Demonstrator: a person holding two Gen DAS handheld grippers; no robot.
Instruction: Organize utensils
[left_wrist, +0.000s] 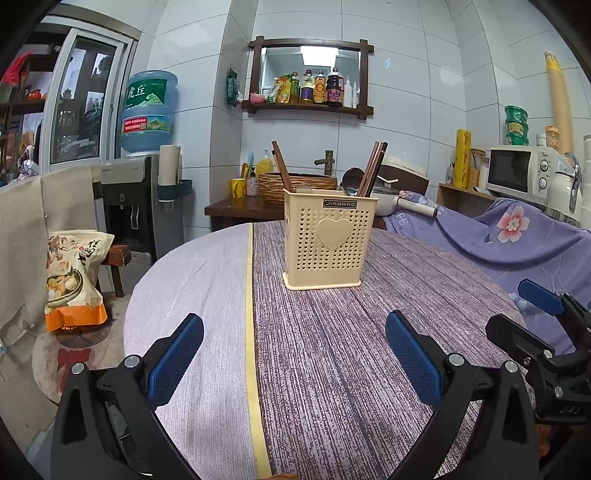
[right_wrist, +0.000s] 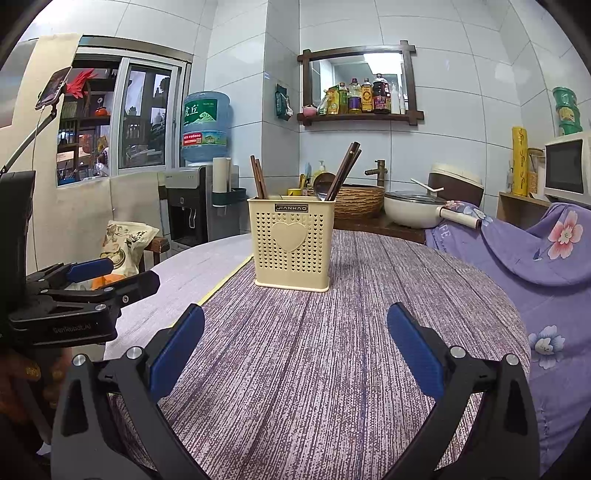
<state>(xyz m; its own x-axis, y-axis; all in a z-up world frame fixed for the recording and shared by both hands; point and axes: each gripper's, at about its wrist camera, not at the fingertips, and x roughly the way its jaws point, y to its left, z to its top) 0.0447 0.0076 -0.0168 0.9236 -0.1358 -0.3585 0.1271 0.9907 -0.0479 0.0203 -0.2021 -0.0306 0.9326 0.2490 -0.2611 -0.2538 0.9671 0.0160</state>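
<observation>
At 12 o'clock from both grippers, mid-counter, stands the utensil holder (left_wrist: 328, 240) (right_wrist: 291, 243): cream plastic, boxy, upright, walls perforated with small heart-shaped holes, a raised solid heart on the front face, black "JIANHAO" label near the rim, flared base flat on the counter (left_wrist: 332, 369) (right_wrist: 332, 350). Its long axis is vertical, open top up.

Inside: dark brown wooden chopsticks, thin straight sticks. One pair (left_wrist: 282, 166) (right_wrist: 258, 177) sits in the holder's left part, leaning toward 11 o'clock. Another bundle (left_wrist: 373, 170) (right_wrist: 345, 170) sits in the right part, leaning toward 1 o'clock, tips above the rim. A metal spoon (left_wrist: 352, 181) (right_wrist: 323, 184), rounded shiny bowl up, stands just beside the right bundle. Exact compartments can't be told.

Counter is round, covered in a woven purple-streaked cloth; a paler lilac section lies at 9–10 o'clock, split off by a yellow strip (left_wrist: 251, 314).

Left gripper (left_wrist: 294, 358) (right_wrist: 107, 273): black frame, blue textured pads, fingers spread wide, nothing between them, hovering over the near counter edge. Right gripper (right_wrist: 295, 350) (left_wrist: 532, 306): same build, fingers wide apart, holding nothing. In the left wrist view it sits at 3 o'clock.

Lilac floral cloth (left_wrist: 517, 236) (right_wrist: 554, 258) is draped at 2–3 o'clock.
</observation>
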